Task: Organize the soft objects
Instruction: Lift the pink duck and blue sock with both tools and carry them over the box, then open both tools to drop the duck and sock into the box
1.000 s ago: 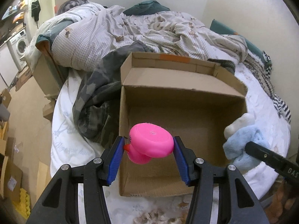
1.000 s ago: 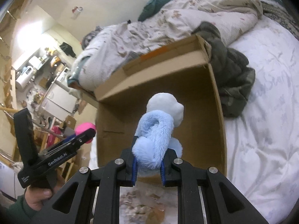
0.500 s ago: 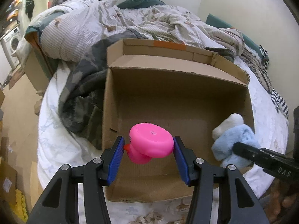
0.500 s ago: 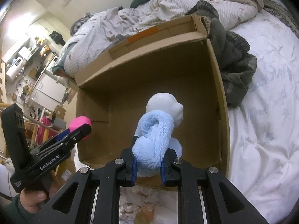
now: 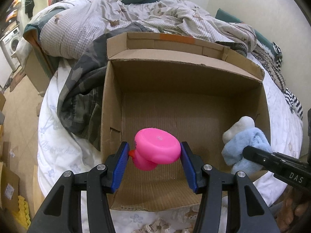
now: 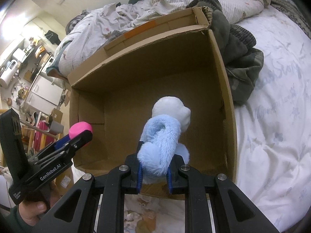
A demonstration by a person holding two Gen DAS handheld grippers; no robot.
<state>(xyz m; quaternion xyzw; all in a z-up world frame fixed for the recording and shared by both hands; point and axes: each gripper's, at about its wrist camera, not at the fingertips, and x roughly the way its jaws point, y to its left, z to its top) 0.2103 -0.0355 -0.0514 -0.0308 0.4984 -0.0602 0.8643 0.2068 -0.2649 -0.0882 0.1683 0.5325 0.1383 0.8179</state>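
Tools both hang over the open cardboard box (image 5: 182, 73) on the bed (image 6: 276, 116): left tool (image 5: 154, 161) pinching a pink rubber duck (image 5: 157, 147), right tool (image 6: 153, 172) squeezing a blue-and-white plush toy (image 6: 165, 132).

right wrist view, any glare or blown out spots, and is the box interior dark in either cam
Right wrist view: the upper left corner is washed out by bright room light, while the cardboard box interior sits in brown shade behind the sharp blue plush toy. Left wrist view: even light with no glare; the box's far wall is shadowed under its flap, and the pink toy is crisp. Both views bend straight edges near the rim.
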